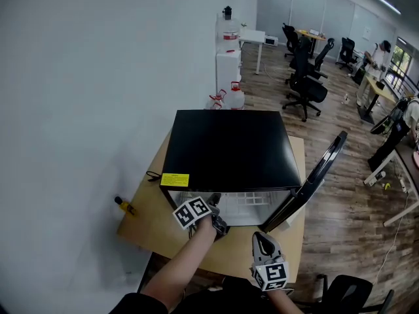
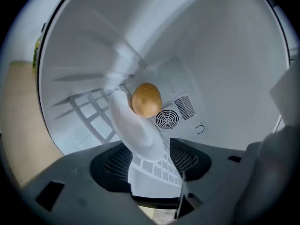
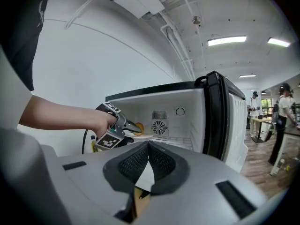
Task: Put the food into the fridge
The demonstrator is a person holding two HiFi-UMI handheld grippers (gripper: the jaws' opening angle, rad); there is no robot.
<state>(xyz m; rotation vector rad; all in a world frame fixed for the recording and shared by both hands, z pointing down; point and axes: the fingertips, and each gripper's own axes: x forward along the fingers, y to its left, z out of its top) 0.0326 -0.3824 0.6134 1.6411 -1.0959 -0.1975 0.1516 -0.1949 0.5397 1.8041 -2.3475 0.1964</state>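
A black mini fridge point(image 1: 229, 149) stands on a wooden table, its door point(image 1: 321, 175) swung open to the right. My left gripper point(image 1: 216, 222) reaches into the white compartment. In the left gripper view a round golden-brown food point(image 2: 146, 99) sits on a white plate point(image 2: 136, 130) on the wire shelf. The plate's near rim lies between the left gripper's point(image 2: 150, 163) parted jaws, which do not press on it. The right gripper view shows the left gripper point(image 3: 133, 125) at the plate point(image 3: 145, 136) and food point(image 3: 138, 129). My right gripper point(image 1: 263, 241) hovers before the fridge, shut and empty point(image 3: 149, 146).
The table point(image 1: 150, 221) stands against a white wall, with a small yellow object point(image 1: 124, 206) at its left edge and a black cable point(image 1: 152, 175) beside the fridge. A water dispenser point(image 1: 228, 51) and office chairs point(image 1: 304, 77) stand beyond. A person point(image 3: 283, 107) stands far right.
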